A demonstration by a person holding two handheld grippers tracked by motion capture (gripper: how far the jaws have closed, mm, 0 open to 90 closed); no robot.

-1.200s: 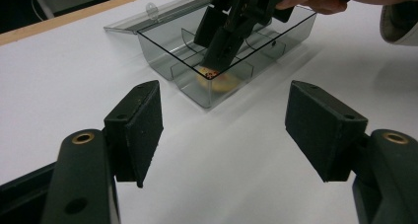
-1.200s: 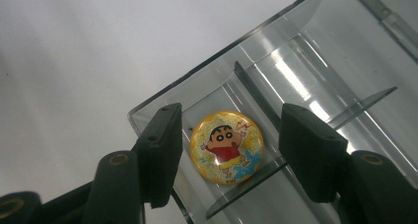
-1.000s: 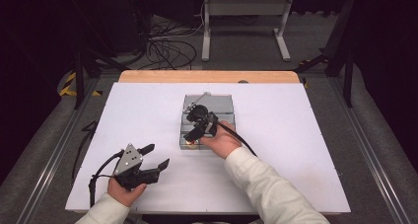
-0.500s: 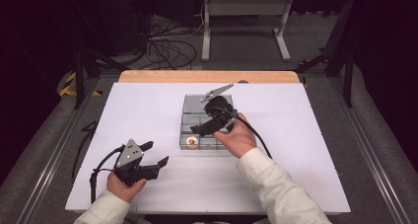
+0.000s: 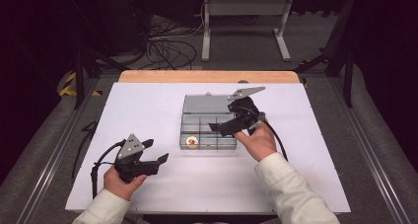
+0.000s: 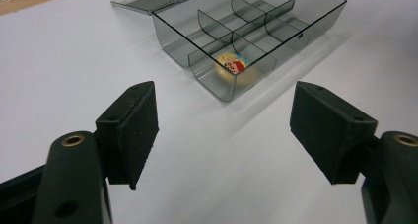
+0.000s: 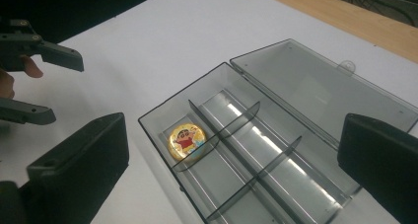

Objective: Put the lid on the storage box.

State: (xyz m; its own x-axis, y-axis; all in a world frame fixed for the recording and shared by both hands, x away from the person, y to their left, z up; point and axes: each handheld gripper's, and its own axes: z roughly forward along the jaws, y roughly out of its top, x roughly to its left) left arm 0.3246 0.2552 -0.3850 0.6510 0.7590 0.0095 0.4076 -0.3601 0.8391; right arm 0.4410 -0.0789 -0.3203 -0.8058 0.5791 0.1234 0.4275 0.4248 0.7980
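A clear grey compartment box [image 5: 207, 133] lies mid-table with its lid [image 5: 207, 104] folded open behind it. A round yellow cartoon badge [image 5: 191, 142] rests in the near-left compartment, also seen as the badge [image 7: 186, 140] and the badge [image 6: 232, 65]. My right gripper [image 5: 223, 119] hovers over the box's right side; its jaws have just been opening and stand wide with nothing between them [image 7: 236, 155]. My left gripper [image 5: 157, 150] stays low at the table's front left, open and empty [image 6: 234, 130], pointing toward the box [image 6: 172, 36].
The white table top [image 5: 305, 150] ends in a wooden strip [image 5: 207, 76] at the far edge. Beyond it on the dark floor lie cables [image 5: 162, 51] and a metal stand [image 5: 244, 17]. The left gripper [image 7: 66, 90] appears at the far left of the right gripper view.
My right gripper has drawn back to the right and upward from the box's near-left corner while its jaws spread. The badge now lies uncovered in its compartment. The left hand has kept still.
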